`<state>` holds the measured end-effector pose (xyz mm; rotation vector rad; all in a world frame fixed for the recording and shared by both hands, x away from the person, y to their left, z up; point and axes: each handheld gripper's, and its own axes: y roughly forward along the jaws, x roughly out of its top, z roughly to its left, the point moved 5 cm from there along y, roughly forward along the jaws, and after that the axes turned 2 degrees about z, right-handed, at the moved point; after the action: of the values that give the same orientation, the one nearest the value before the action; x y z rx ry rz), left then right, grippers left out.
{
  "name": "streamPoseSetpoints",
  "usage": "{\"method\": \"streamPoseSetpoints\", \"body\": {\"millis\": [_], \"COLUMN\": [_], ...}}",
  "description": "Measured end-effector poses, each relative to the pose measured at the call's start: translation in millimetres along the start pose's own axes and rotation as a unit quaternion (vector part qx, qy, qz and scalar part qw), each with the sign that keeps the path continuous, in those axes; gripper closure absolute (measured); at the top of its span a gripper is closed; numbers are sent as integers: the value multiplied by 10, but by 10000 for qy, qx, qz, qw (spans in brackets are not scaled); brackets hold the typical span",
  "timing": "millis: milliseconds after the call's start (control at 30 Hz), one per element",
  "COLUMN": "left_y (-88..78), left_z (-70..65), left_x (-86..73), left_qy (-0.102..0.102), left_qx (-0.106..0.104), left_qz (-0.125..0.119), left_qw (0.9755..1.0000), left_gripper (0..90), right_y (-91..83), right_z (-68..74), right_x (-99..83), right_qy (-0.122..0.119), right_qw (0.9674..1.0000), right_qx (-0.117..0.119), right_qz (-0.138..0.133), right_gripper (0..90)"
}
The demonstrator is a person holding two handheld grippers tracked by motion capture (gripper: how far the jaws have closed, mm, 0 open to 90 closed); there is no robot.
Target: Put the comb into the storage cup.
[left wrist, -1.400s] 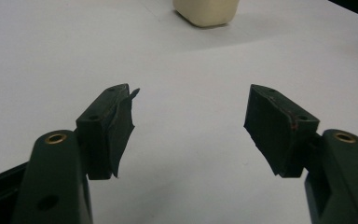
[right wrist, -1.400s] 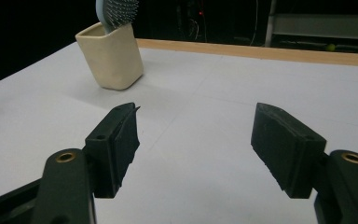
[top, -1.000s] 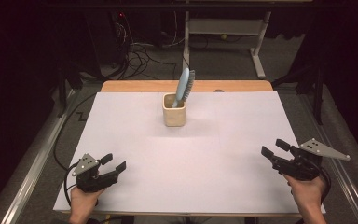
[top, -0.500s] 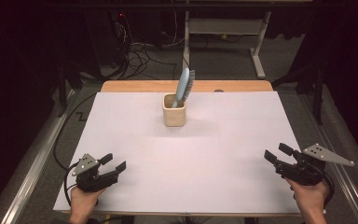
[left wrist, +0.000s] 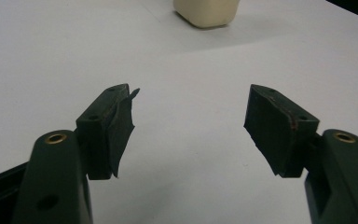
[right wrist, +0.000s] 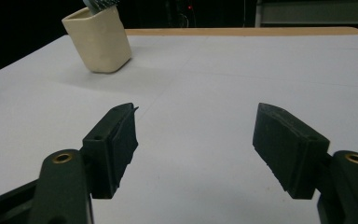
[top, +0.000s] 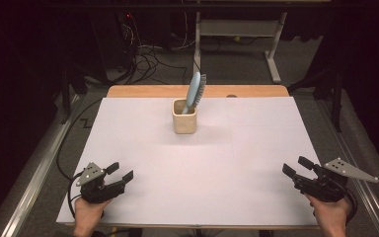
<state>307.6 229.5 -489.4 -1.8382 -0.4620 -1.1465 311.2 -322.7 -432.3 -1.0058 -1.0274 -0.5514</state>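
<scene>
Both the left hand-held gripper (top: pixel 120 173) and right hand-held gripper (top: pixel 296 167) rest with jaws apart and empty at the desk's (top: pixel 143 148) near corners, suggesting either must next reach toward the far edge, where the brush (top: pixel 194 91) stands in the cup (top: pixel 184 121).

One cup (top: pixel 184 117), one brush (top: pixel 194 92) (standing inside), two tools.

The left gripper (top: pixel 120 174) sits at the near left, held in the left hand (top: pixel 90 210), jaws apart and empty. The right gripper (top: pixel 296 167) sits at the near right in the right hand (top: pixel 331 212); its empty jaws have just been opening.
</scene>
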Motion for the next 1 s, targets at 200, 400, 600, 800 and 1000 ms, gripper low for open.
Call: {"method": "streamPoseSetpoints", "body": {"millis": [200,400,600,800,1000], "left_y": [-2,-6,-8,-12,-14], "left_z": [0,0,-2,-7,-4], "left_x": [1,2,4,6,6], "left_qy": [-4,-7,-6,13,4], "left_qx": [-1,4,5,11,10], "left_qz": [-5,-21,-38,-29,-33], "left_qw": [10000,10000,10000,10000,10000], "left_gripper": [329,329,329,329,329], "right_y": [-5,-6,-5,-3,-10], "right_z": [13,11,4,2,-1], "right_x": [-49,-103,-151,-205,-271], "right_qy": [-40,-30,-51,-57,-97], "right_qw": [10000,10000,9999,9999,9997], "right_qx": [-18,-36,-71,-95,-163], "right_qz": [30,63,84,112,122], "right_gripper": [299,297,295,292,290]}}
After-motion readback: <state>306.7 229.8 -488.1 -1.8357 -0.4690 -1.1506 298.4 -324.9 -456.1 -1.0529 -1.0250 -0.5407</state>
